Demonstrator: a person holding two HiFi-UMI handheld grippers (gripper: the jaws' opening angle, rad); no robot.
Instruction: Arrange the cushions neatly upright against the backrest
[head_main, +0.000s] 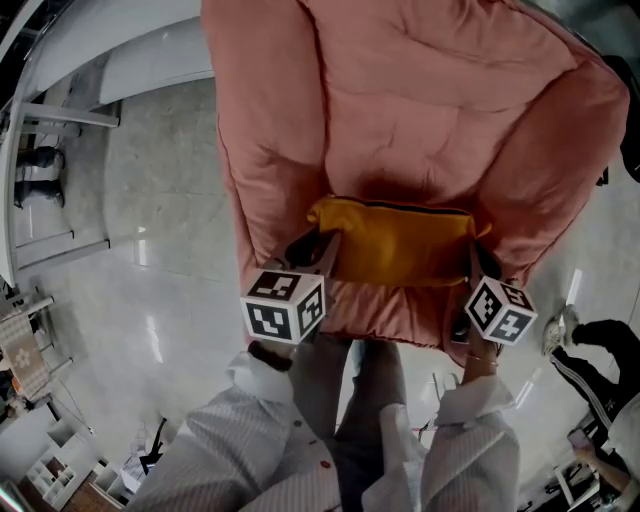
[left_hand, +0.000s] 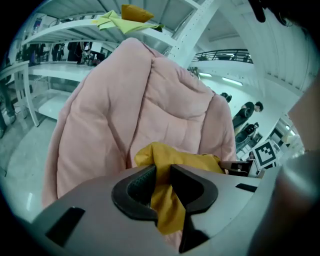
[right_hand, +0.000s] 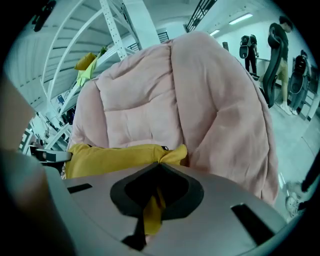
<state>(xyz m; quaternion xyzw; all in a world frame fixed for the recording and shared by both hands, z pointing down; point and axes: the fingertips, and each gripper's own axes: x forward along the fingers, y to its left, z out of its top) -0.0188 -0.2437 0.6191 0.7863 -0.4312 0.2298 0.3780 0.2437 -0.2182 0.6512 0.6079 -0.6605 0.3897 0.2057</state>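
A yellow cushion (head_main: 400, 243) hangs across the seat of a pink padded armchair (head_main: 400, 110), in front of its backrest. My left gripper (head_main: 322, 243) is shut on the cushion's left corner; yellow fabric (left_hand: 162, 195) runs down between its black pads. My right gripper (head_main: 474, 262) is shut on the right corner, where a thin fold of cushion fabric (right_hand: 152, 212) is pinched between the jaws. In the right gripper view the cushion (right_hand: 115, 157) stretches leftward in front of the armchair's backrest (right_hand: 145, 100). In the left gripper view the armchair (left_hand: 150, 105) rises behind the cushion.
The armchair stands on a pale glossy floor (head_main: 160, 200). White shelving (head_main: 60, 110) runs along the left; yellow cloths (left_hand: 127, 17) lie on a high shelf. People (right_hand: 280, 55) stand at the far right of the room. A person's sleeves (head_main: 250, 440) show below.
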